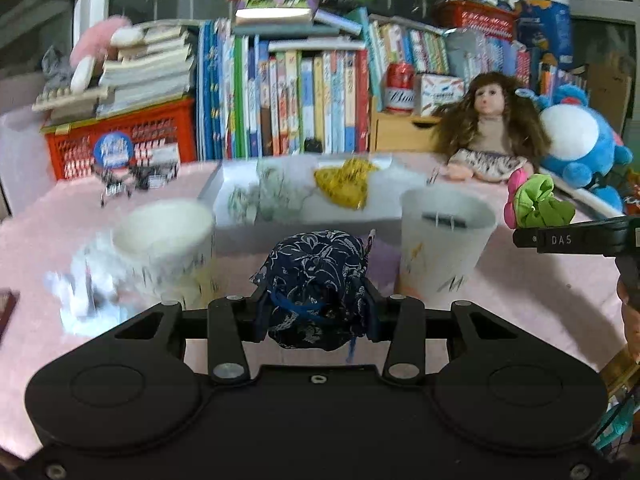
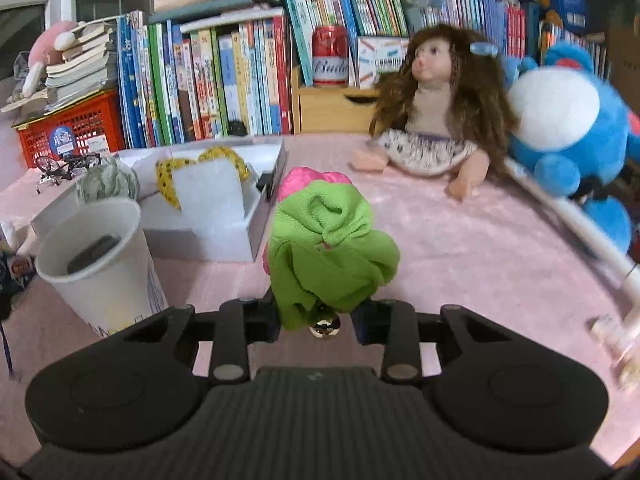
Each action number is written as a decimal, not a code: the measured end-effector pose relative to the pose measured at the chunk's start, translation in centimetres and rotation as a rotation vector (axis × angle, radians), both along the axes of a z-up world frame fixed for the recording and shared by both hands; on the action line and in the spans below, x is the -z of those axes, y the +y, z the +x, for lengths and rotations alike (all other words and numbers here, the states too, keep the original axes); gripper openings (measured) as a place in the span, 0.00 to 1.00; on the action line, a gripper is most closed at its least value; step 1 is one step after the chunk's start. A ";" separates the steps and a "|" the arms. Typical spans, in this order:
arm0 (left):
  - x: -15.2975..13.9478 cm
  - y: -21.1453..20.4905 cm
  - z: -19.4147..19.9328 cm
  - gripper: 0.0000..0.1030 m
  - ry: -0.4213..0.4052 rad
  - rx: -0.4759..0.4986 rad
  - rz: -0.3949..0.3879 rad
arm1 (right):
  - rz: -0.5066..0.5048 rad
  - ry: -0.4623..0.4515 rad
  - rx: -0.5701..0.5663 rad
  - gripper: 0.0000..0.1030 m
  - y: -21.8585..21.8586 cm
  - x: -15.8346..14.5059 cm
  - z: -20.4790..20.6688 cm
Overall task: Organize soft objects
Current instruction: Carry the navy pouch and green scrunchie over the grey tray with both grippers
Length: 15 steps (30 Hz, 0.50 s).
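Navy cloth printed with pale flowers, bunched into a small pouch [image 1: 316, 288] with a blue cord, sits pinched between the closed-in fingers of the left gripper [image 1: 316, 312] above the pink tablecloth [image 1: 540, 300]. The right gripper [image 2: 316, 316] is clamped on a green and pink scrunchie [image 2: 328, 252], a gold bead hanging below it. Only the right view shows the white box [image 2: 224, 236] sharply, holding a yellow scrunchie [image 2: 168, 180]; in the left view it is blurred. A dark item inside the paper cup [image 2: 100, 264] is hard to identify.
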<state>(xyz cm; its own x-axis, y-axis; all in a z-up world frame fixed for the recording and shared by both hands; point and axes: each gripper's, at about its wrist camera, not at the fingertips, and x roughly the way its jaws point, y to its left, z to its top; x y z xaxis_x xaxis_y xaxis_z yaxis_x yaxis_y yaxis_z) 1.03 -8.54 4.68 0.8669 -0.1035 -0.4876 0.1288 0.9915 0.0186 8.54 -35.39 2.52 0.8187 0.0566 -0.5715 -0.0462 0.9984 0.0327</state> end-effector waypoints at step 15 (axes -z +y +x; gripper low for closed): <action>-8.1 2.4 2.9 0.39 0.006 0.091 -0.035 | 0.006 0.028 -0.080 0.37 1.1 -6.5 1.1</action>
